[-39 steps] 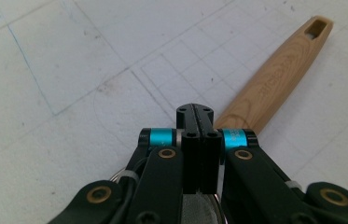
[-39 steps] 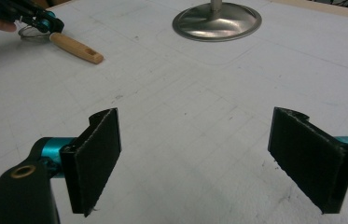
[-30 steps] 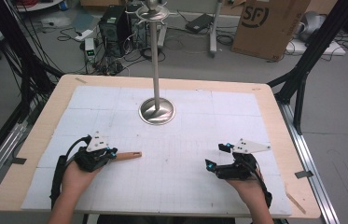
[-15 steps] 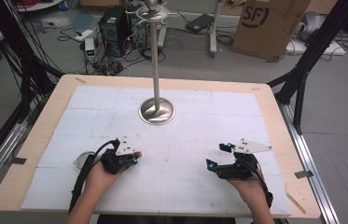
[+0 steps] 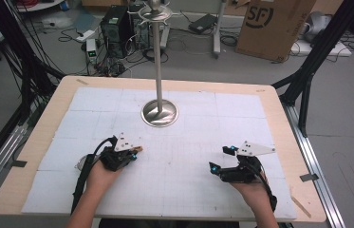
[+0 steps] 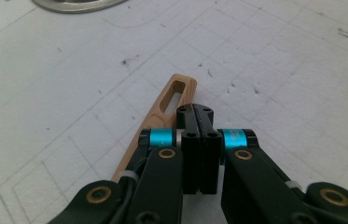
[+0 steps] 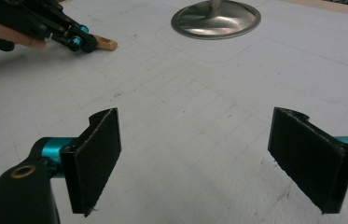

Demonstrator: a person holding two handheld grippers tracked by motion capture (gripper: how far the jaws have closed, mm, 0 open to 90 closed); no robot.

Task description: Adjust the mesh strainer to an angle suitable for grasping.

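Observation:
A utensil with a slotted wooden handle [image 6: 171, 100] lies flat on the white mat. My left gripper [image 6: 195, 112] rests over it with its jaws pressed together and nothing between them; the handle runs under and beside the left jaw. From above, the left gripper [image 5: 134, 154] covers most of the handle, with the wooden tip [image 5: 139, 149] poking out and a metal end [image 5: 80, 165] showing behind the hand. My right gripper [image 7: 209, 163] sits low over bare mat with its jaws wide apart, also seen at the front right [image 5: 222, 159].
A metal stand with a round base [image 5: 159, 113] and tall pole rises at the mat's middle back. The white gridded mat [image 5: 189, 190] covers the wooden table [image 5: 279, 102]. Boxes, cables and black frame legs stand beyond the table.
My left hand and gripper moved right along the utensil, now covering most of the wooden handle and uncovering the metal end behind. The right gripper stayed put.

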